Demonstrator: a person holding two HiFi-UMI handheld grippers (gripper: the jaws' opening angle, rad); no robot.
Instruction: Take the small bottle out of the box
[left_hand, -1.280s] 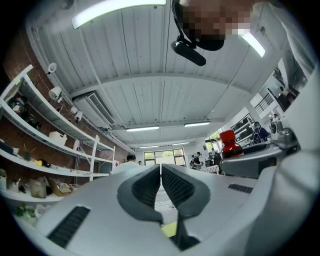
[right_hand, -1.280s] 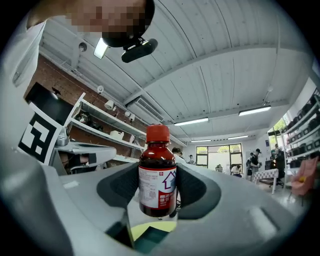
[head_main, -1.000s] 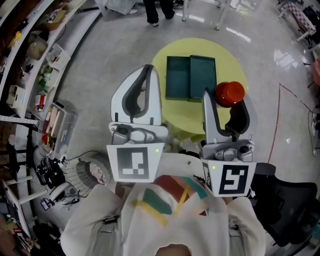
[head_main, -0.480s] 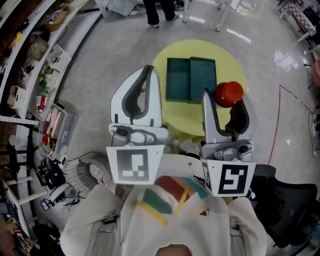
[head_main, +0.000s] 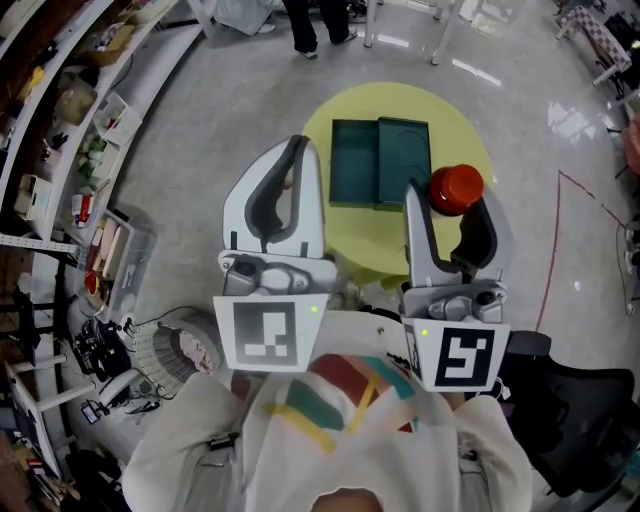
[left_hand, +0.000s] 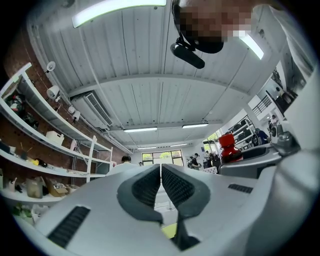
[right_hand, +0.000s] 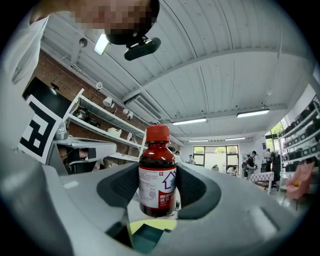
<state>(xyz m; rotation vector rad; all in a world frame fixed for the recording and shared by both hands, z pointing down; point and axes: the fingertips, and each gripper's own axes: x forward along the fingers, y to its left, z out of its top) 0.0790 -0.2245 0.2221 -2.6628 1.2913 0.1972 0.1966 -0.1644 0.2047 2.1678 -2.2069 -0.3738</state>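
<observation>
1. The small bottle (right_hand: 157, 182), brown with a red cap and a white label, is clamped upright between the pads of the right gripper (head_main: 450, 200).
2. The bottle is held in the air, out of the box (head_main: 380, 160). In the head view its red cap is seen just to the right of the box.
3. The dark green box is laid open on the round yellow table (head_main: 365, 240), its two halves side by side.
4. The left gripper (left_hand: 160, 182) is raised beside the right one. Its jaws are pressed together and nothing is gripped between them.
</observation>
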